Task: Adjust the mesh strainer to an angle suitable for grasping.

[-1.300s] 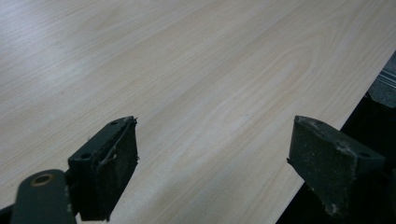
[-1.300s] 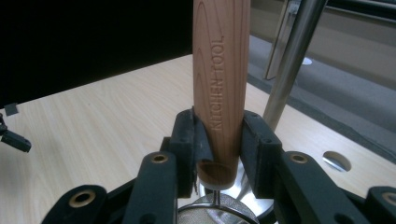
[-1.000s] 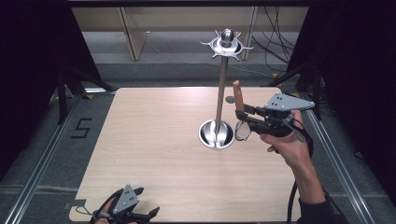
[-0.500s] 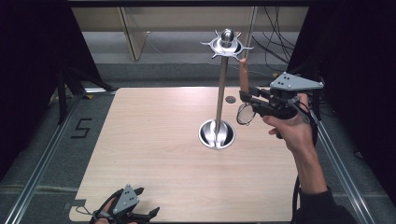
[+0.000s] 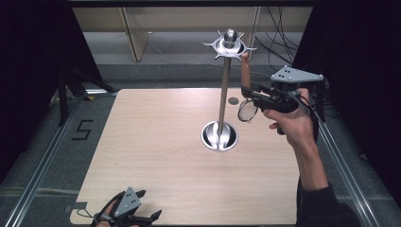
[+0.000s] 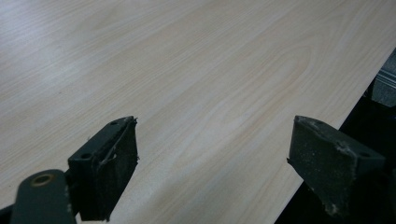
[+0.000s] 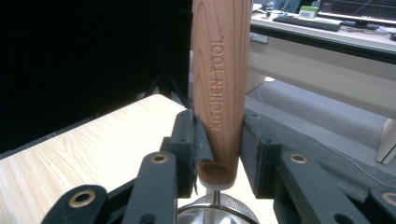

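A metal stand rises from a round base (image 5: 219, 136) on the wooden table (image 5: 156, 142), its pole (image 5: 224, 90) topped by a ring of hooks (image 5: 230, 43). My right gripper (image 5: 250, 92) is shut on the wooden handle (image 5: 245, 71) of a kitchen tool, held upright just right of the pole. The handle's tip reaches up beside the hooks, and a round mesh head (image 5: 247, 111) hangs below the jaws. In the right gripper view, the handle (image 7: 218, 70), stamped KITCHEN TOOL, stands between the pads of my right gripper (image 7: 217, 149). My left gripper (image 5: 142, 218) rests open at the table's near edge, and the left gripper view shows it (image 6: 212, 168) holding nothing.
A small dark round mark (image 5: 233, 100) lies on the table behind the stand. Black curtains flank both sides, metal rails (image 5: 42, 165) run along the table, and cables (image 5: 279, 38) trail at the back right. Bare tabletop stretches left of the stand.
My right gripper has lifted the kitchen tool and carried it back, so the handle's tip now stands beside the hooks. The left gripper has stayed put.
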{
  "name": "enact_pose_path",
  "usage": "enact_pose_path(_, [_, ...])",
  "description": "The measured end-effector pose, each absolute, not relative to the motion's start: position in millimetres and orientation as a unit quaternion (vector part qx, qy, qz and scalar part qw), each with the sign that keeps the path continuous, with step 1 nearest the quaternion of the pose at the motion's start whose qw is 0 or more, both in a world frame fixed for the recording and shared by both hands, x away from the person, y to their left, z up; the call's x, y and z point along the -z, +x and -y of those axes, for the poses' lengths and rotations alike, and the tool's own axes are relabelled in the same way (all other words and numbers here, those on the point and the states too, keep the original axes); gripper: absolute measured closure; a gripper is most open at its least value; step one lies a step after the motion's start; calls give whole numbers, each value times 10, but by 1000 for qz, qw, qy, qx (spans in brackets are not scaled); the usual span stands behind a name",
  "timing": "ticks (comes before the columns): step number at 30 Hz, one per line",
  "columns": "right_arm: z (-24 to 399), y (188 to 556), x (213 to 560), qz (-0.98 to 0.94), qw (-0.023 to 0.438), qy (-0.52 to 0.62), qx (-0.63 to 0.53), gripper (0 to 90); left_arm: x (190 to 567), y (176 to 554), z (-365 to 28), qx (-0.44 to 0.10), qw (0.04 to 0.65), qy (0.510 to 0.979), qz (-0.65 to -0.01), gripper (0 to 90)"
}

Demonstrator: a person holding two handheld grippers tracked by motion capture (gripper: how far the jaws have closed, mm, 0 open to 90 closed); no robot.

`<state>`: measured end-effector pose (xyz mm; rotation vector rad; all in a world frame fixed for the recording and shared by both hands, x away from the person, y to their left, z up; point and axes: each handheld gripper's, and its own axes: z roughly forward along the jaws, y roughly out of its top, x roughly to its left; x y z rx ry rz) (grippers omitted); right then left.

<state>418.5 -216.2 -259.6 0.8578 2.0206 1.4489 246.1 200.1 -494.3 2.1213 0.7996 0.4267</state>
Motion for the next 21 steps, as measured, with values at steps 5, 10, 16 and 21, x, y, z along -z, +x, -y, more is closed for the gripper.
enact_pose_path(5, [2133,4228,2590,-743,253,321,-530,692,4946,2461,-1998,-170,407,839,-318,149])
enact_pose_path(10, [2121,4258,2600,-744,257,317,-528,692,4941,2465,-2005,-173,404,842,-314,150])
enact_pose_path(16, [2098,4295,2614,-745,254,323,-526,692,4946,2465,-1999,-172,408,839,-315,149])
enact_pose_path(21, [2088,4312,2610,-746,249,325,-525,692,4944,2464,-2000,-172,407,840,-315,150])
